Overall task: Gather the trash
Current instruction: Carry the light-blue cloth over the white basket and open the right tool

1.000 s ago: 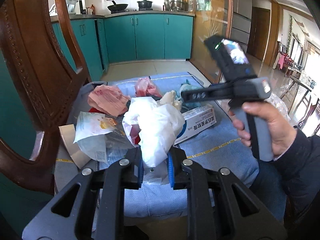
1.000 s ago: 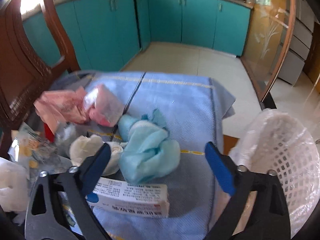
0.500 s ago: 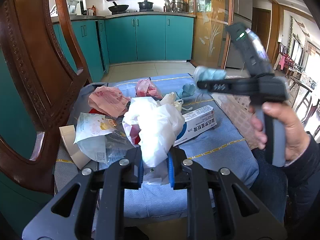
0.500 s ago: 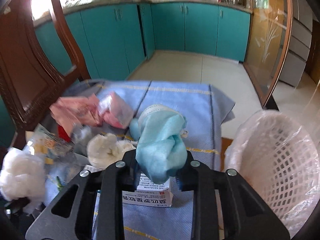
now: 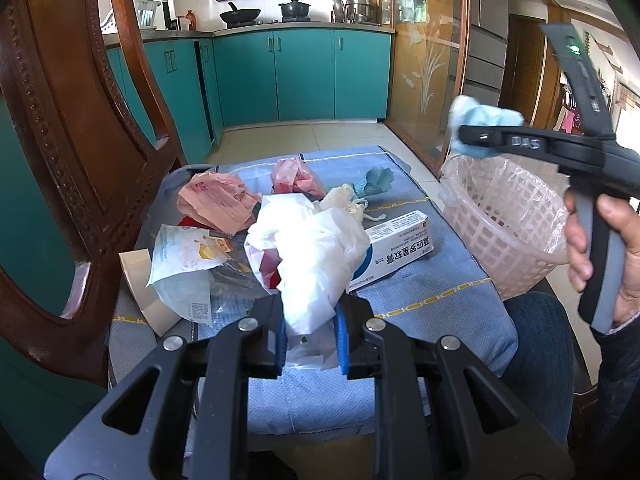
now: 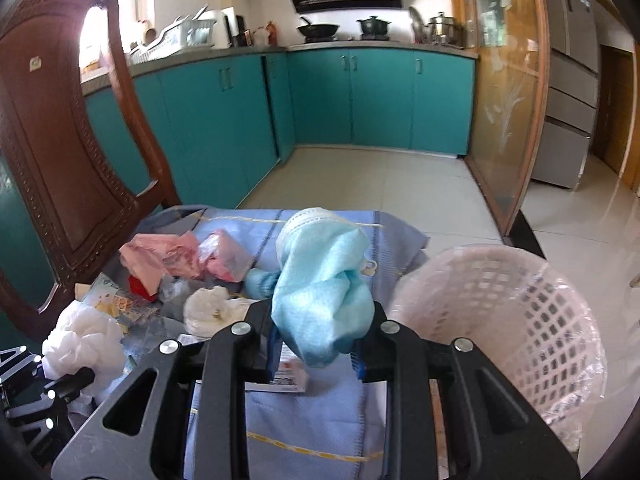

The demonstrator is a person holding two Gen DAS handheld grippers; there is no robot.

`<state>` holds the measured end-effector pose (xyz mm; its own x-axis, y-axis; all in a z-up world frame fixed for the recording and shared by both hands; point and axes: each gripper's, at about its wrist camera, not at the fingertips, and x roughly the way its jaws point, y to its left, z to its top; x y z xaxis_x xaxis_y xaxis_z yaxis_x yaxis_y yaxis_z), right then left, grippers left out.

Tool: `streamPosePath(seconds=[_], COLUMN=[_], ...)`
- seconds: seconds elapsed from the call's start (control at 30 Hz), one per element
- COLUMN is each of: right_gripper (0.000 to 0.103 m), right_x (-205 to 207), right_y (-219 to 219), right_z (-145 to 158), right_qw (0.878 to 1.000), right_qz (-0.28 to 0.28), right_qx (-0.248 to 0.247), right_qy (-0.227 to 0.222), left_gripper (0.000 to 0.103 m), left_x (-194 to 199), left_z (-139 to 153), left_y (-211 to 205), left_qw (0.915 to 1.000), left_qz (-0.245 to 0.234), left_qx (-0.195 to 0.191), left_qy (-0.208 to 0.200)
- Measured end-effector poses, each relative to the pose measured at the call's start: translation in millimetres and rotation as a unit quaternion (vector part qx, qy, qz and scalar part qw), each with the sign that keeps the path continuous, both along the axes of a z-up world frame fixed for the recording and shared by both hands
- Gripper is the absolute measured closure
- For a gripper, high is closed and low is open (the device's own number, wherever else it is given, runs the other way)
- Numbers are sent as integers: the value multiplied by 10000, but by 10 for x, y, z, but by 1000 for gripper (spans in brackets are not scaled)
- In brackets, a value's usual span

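Note:
My left gripper (image 5: 310, 334) is shut on a crumpled white plastic bag (image 5: 316, 252) just above the blue cloth (image 5: 432, 300); the bag also shows in the right wrist view (image 6: 82, 342). My right gripper (image 6: 318, 350) is shut on a wad of light blue cloth (image 6: 324, 284), held up in the air. In the left wrist view the wad (image 5: 476, 120) hangs over the far rim of the pink lined basket (image 5: 508, 216). In the right wrist view the basket (image 6: 512, 320) is to the right of the wad.
On the cloth lie pink wrappers (image 5: 218, 200), a pink bag (image 5: 294, 178), a white and blue box (image 5: 394, 250), paper packets (image 5: 184, 256), a white wad (image 6: 210, 310) and a teal scrap (image 5: 376, 180). A carved wooden chair back (image 5: 68, 152) stands at the left.
My right gripper closed on the light blue wad, lifted it off the cloth and carried it up and right toward the basket. My left gripper stayed still, holding the white bag.

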<state>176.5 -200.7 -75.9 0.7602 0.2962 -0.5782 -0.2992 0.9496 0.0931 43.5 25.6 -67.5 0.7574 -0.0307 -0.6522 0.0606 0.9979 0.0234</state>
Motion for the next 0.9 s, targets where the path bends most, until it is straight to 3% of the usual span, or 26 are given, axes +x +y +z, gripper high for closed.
streamPosePath(seconds=[0.43,0.9], right_gripper=[75,75], right_x=[-79,-34], right_y=[-1028,-1326], right_z=[-60,-393], right_qw=[9941,9917], right_qz=[-1067,-1223], right_qx=[188,248], right_qy=[-19,297], left_gripper=[83,83], left_x=[271,398], left_z=[95,-10], left_y=[-459,-760], left_qw=[9984,9971], left_qz=[-559,-723], left_qx=[26,146], left_qy=[-74,161])
